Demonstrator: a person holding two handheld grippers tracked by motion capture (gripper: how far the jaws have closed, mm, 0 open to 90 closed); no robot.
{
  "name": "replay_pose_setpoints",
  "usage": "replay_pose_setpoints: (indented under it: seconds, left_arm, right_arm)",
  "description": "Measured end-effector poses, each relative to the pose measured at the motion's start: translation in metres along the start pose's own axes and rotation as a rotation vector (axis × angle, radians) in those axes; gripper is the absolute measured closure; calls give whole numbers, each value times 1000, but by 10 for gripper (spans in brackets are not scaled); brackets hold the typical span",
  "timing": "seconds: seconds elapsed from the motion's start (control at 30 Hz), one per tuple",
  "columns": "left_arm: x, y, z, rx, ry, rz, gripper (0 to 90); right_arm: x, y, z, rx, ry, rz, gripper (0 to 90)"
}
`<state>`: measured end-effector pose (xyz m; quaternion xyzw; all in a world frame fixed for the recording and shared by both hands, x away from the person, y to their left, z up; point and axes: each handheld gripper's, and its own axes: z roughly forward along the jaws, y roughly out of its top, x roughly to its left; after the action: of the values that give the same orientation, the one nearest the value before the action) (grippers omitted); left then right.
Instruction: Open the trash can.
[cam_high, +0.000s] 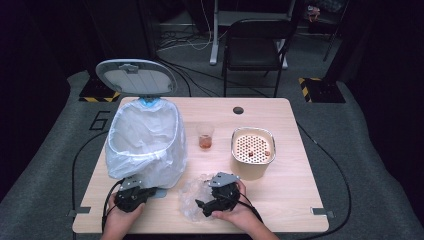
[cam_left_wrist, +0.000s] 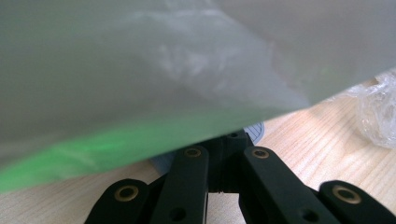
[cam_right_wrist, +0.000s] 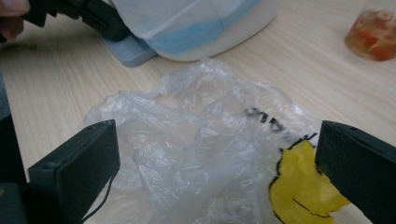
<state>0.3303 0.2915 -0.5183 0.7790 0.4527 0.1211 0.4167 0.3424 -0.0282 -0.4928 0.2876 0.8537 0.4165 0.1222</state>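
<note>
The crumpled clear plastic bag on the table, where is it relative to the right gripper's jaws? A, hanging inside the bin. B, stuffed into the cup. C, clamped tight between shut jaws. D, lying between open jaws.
D: in the right gripper view the crumpled clear plastic bag lies on the table between the two jaws of the right gripper, which stand wide apart on either side of it.

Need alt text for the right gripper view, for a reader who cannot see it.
Crumpled clear plastic bag with a yellow printed patch lies on the wooden table between the open right tool jaws. Behind sit the lined bin's base and a cup of reddish liquid.
</note>
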Motion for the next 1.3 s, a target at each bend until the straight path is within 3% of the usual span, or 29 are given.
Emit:
replay_pose_setpoints:
  seconds: [0.27,0.6,1.03,1.1,1.13,1.2,1.3]
  left_arm:
    - [0,0,0,0,-1,1,900]
    - [0,0,0,0,-1,1,900]
    - [0,0,0,1,0,0,900]
    - [0,0,0,1,0,1,900]
    - [1,0,0,7,-10,22,900]
    - [-1,0,0,-2,4,-5,900]
    - [0,1,0,6,-2,11,900]
  right_arm:
    - [1,-12,17,53,-8,-20,56]
    - [0,-19,27,82,-28,-63,252]
    - [-8,-20,23,76,-5,-18,591]
    - [-9,-19,23,73,5,-8,629]
    - [-10,-19,23,76,12,-8,654]
    - [-11,-19,23,75,24,-15,678]
    - [-10,-17,22,78,37,-6,708]
